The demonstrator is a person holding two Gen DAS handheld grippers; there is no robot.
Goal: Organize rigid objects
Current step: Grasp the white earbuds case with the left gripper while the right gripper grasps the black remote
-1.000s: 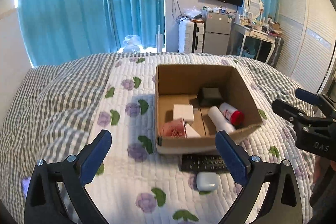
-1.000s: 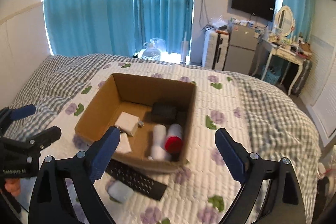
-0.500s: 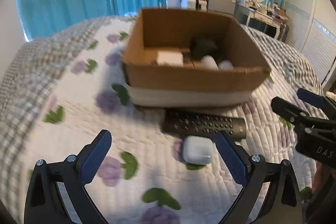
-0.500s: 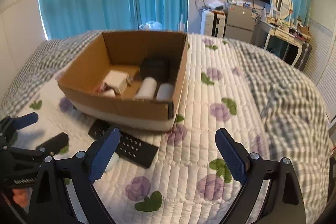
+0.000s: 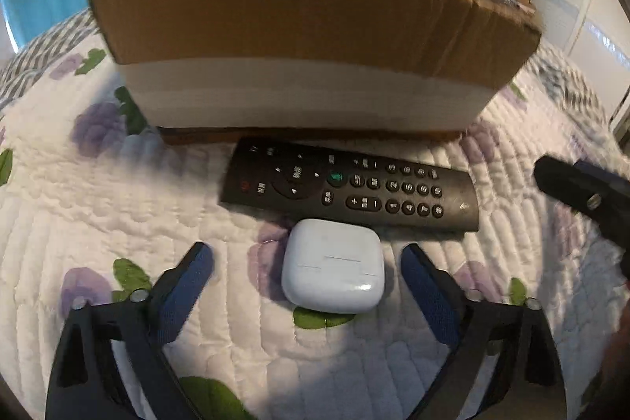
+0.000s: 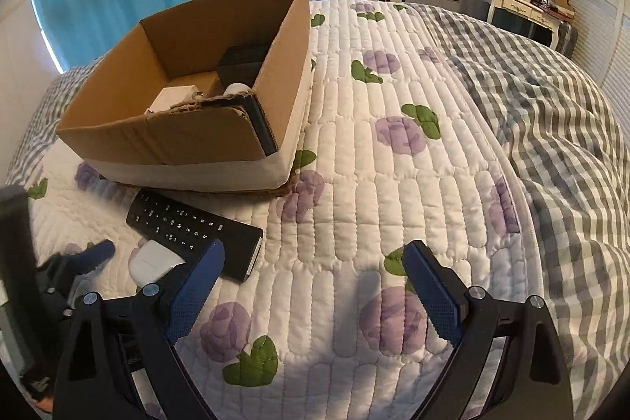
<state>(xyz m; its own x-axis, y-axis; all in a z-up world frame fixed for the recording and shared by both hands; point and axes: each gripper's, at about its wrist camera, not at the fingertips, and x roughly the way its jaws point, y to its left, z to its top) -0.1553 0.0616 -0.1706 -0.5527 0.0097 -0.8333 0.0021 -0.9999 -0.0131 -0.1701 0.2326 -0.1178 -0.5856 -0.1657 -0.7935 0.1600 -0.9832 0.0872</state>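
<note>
Both grippers have dropped low toward the quilt (image 6: 393,184) over the last second, and the left gripper (image 5: 307,262) now hangs with its jaws spread wide on either side of the white earbud case (image 5: 332,266), gripping nothing. That case lies just in front of the black remote (image 5: 350,187), which sits against the near wall of the cardboard box (image 5: 307,10), so a grasp and a lift into the box looks like the next step. Wide open and empty, the right gripper (image 6: 313,264) hovers above bare quilt, near the remote's end.
</note>
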